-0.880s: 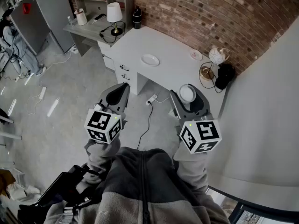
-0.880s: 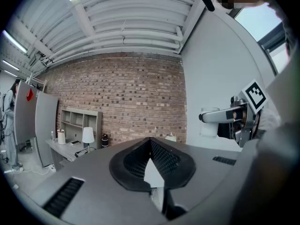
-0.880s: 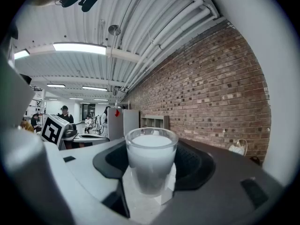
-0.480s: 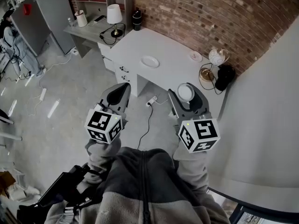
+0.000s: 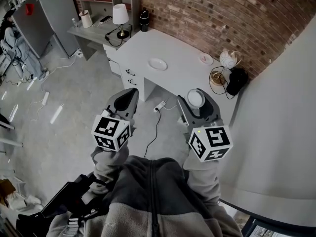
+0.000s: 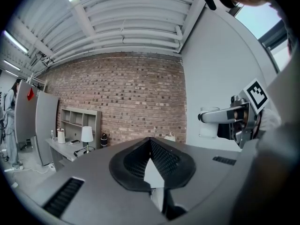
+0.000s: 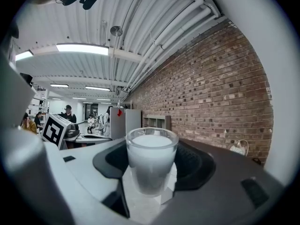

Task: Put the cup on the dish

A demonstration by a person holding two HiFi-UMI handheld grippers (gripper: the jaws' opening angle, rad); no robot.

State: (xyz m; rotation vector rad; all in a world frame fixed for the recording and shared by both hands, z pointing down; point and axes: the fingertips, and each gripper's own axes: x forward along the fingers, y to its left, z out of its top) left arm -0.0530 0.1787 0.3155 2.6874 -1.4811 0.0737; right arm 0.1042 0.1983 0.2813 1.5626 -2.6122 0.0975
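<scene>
A frosted white cup (image 5: 196,98) stands upright between the jaws of my right gripper (image 5: 198,102), which is shut on it; in the right gripper view the cup (image 7: 151,165) fills the gap between the jaws (image 7: 150,179). My left gripper (image 5: 126,100) is held level beside it, shut with nothing in it, its jaws meeting at a point (image 6: 152,168). Both are held in the air over the floor, well short of the white desk (image 5: 180,75). A white dish (image 5: 158,63) lies on the middle of that desk.
A smaller dish (image 5: 207,59), a globe lamp (image 5: 229,59) and a black object (image 5: 237,80) sit at the desk's right end. A table lamp (image 5: 120,15) and dark bottle (image 5: 144,19) stand at its left. A cable (image 5: 157,120) runs over the floor. Brick wall behind, white wall on the right.
My right gripper with the cup has shifted slightly left and towards the desk. The left gripper has barely moved.
</scene>
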